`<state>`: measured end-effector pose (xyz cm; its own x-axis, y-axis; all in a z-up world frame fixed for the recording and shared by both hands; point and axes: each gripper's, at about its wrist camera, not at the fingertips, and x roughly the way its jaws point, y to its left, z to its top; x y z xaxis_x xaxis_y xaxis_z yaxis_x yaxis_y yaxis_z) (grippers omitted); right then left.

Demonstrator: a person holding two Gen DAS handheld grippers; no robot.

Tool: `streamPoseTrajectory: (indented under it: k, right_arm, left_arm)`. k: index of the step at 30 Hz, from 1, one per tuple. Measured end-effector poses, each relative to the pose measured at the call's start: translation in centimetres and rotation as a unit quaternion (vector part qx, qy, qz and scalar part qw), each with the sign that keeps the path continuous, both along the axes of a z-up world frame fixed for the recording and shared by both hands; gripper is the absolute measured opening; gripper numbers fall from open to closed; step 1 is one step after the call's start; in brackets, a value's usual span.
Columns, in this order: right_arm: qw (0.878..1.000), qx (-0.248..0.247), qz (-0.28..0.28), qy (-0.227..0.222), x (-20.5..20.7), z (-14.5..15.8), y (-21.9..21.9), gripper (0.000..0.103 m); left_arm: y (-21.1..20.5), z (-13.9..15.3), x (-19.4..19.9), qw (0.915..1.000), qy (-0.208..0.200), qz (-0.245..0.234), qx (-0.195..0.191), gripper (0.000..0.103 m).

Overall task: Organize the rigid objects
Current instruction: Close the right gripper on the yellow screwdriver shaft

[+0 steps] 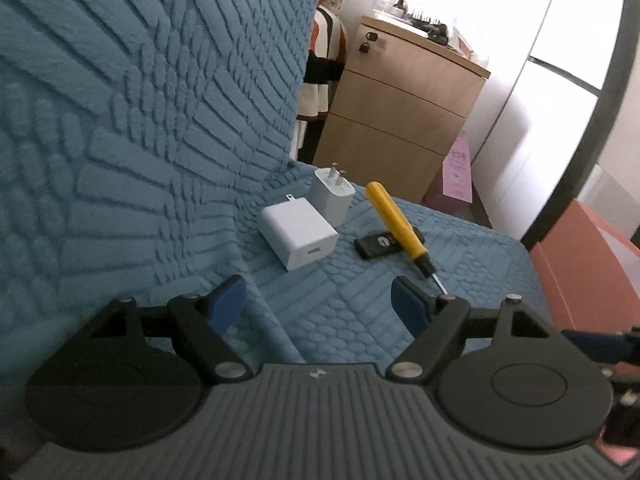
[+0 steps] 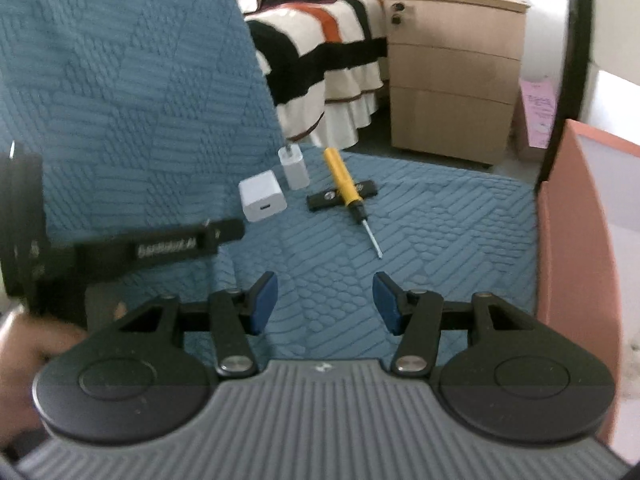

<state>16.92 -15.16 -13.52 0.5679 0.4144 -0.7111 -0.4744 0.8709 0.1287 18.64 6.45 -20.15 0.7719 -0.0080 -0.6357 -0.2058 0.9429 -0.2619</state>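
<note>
Two chargers (image 1: 298, 232) sit side by side at left – right of them, a screwdriver (image 1: 396, 226) lies across a flat stick (image 1: 376, 243).

Teal-blue quilted cover (image 1: 160, 120) with raised pattern of short bars and scales; two white chargers, square one (image 1: 298, 234) and taller one (image 1: 332, 196). Yellow screwdriver (image 1: 394, 222) with black collar and silver shaft, across a black flat stick (image 1: 374, 245). Blue pads (image 2: 264, 304) on black and grey grippers; light wood cabinet (image 2: 452, 76), cream bedding (image 2: 320, 40) with black and orange stripes, salmon-pink box (image 2: 576, 260).
</note>
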Motion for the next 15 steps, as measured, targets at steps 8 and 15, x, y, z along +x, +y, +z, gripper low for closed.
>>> streamPoseTrajectory:
  k: [8,15]
  right_arm:
    - [1.000,-0.016,0.010,-0.002,3.5,-1.7,1.3,0.049]
    - [0.999,-0.036,0.030,-0.011,5.4,-2.3,2.5,0.041]
  left_arm:
    - [0.5,-1.7,3.5,0.9999,0.016,-0.007,0.002,0.081]
    - [-0.8,-2.8,6.0,0.9989,0.018,-0.018,0.039,0.081]
